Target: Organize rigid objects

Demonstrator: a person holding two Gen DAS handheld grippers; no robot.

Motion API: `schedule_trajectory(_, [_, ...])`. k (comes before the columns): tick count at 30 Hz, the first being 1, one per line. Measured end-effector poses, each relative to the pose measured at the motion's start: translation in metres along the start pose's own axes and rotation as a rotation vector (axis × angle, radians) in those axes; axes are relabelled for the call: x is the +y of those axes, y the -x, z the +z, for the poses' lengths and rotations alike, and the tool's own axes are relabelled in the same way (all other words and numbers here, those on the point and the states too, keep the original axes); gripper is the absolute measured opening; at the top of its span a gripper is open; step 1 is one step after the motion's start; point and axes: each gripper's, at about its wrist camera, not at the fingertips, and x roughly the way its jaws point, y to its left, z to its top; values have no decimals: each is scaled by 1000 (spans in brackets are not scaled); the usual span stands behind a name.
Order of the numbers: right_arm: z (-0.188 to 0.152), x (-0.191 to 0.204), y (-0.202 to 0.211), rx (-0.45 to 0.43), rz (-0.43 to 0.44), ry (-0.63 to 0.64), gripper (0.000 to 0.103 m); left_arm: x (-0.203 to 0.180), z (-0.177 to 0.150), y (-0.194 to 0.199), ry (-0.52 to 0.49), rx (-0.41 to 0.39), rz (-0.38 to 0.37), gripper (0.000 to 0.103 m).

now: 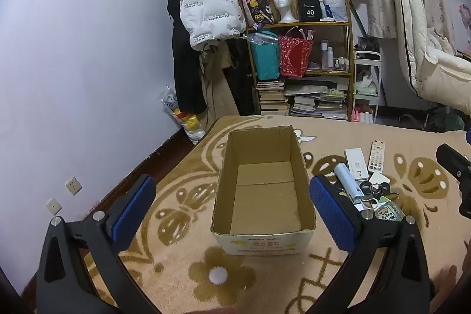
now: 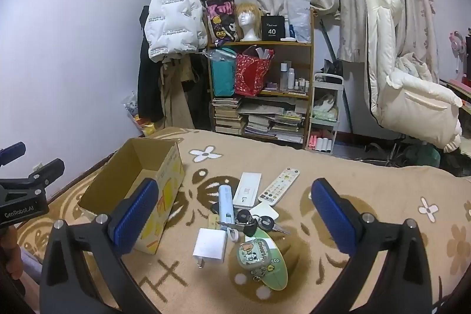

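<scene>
Blanket (image 2: pixel 368 175), tan with brown butterfly and white flower patterns, covers the bed that carries everything here and gives a soft, level work surface.

Next in size is an open cardboard box (image 1: pixel 265 187), empty, with its bare floor showing. It sits directly ahead of the left tongs (image 1: pixel 232 208) and between their two blue pads, probably so that things can be dropped straight in from above. The left tongs are spread wide and hold nothing.

The right tongs (image 2: pixel 235 214) are also spread wide and empty, hovering over a loose pile of small rigid items that lies between their pads and to the right of the box. The pile is likely gathered there as the stock to sort, close enough to the box for short carries.

From larger to smaller, the pile holds:
- a white remote control with coloured buttons (image 2: pixel 279 186), farthest ahead of the right tongs;
- a plain white remote (image 2: pixel 247 189) just beside it;
- a pale blue tube-shaped device (image 2: pixel 226 203), touching that remote's left edge;
- a green cartoon-printed case (image 2: pixel 262 258), nearest the tongs;
- a white plug adapter (image 2: pixel 209 247), left of the case;
- a bunch of black-headed keys (image 2: pixel 256 222), in the middle.

Nothing appears packed yet.
</scene>
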Motion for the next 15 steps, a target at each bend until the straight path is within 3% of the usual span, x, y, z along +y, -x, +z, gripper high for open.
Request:
schedule_trajectory(2, [0, 0, 0, 0, 1, -7, 103, 0, 0, -1, -4, 26, -8, 103])
schedule_trajectory(15, [0, 0, -1, 3, -6, 0, 103, 5, -7, -6, 4, 12, 2, 103])
